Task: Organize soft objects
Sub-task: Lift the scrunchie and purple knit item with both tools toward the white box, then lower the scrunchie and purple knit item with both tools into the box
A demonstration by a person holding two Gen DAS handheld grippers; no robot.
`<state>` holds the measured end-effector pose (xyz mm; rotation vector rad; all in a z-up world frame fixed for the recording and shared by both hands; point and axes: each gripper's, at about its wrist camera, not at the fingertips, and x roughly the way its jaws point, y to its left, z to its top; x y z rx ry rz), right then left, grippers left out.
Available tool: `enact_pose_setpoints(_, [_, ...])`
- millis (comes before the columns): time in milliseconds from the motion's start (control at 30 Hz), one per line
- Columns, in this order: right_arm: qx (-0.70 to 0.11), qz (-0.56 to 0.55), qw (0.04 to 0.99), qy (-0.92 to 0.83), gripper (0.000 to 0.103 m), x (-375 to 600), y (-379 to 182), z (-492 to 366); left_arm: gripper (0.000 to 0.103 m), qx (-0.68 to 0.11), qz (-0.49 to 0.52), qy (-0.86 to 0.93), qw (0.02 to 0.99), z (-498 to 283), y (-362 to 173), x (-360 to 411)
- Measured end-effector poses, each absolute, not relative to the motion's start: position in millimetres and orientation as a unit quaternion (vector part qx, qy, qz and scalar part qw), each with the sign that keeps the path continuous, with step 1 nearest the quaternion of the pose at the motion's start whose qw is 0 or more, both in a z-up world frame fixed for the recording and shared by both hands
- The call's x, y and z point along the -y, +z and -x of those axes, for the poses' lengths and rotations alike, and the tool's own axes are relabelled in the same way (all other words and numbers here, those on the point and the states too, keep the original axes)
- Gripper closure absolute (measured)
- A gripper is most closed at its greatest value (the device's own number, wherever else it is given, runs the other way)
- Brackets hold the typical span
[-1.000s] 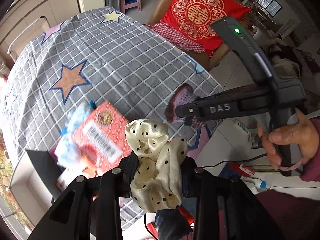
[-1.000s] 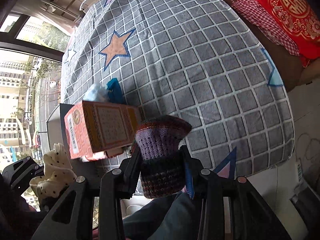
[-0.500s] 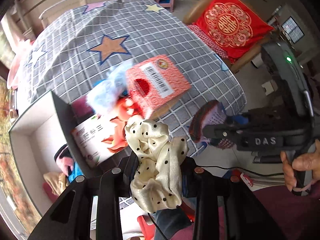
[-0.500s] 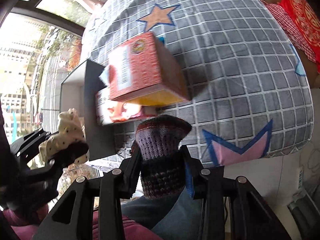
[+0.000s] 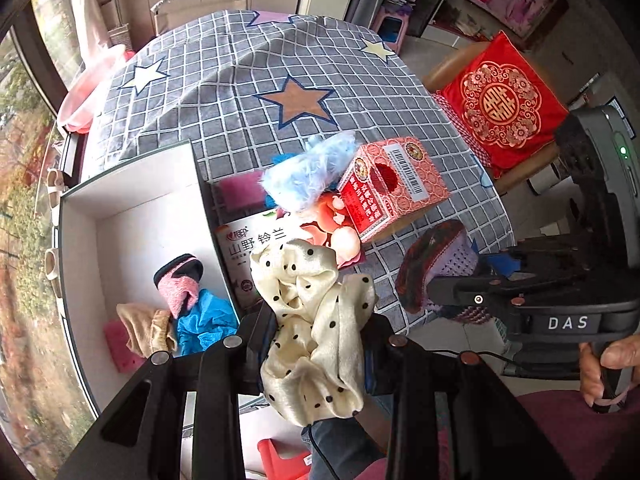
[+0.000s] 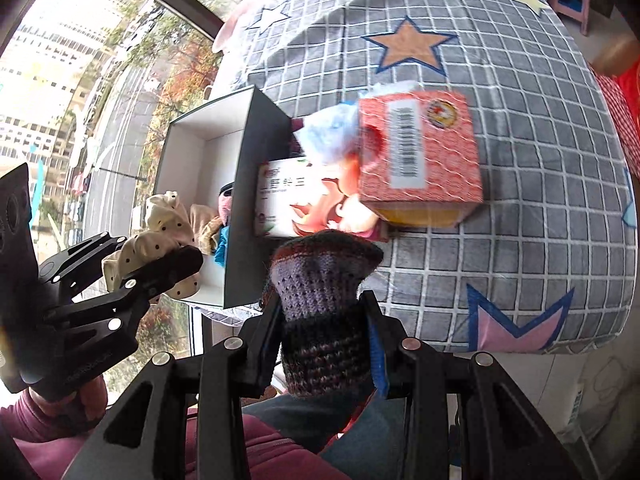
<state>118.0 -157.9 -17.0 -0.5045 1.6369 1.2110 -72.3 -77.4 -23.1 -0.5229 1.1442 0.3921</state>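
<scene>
Left view: my left gripper [image 5: 316, 320] pinches scrunchie [image 5: 314, 320] beside box [image 5: 132, 216]. Right view: my right gripper [image 6: 324, 320] pinches knit piece [image 6: 324, 312] short of the box wall; early release could drop it outside.

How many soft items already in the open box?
4 visible: pink-black knit piece, blue cloth, beige cloth and a pink piece, all at the open box's near end. More may be underneath.

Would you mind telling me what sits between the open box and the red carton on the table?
A white flat carton with peach artwork, topped by a fluffy blue scrunchie, lies between the open box and the red carton, clearest in the left wrist view.
</scene>
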Motion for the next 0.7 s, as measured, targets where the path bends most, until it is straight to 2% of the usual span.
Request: enact_pose_setpoints(700, [-0.636,0.259,0.453,0.569,0.064,83,6,-55,0.067,-0.486,0.303,0.262,0.777,136,-25,43])
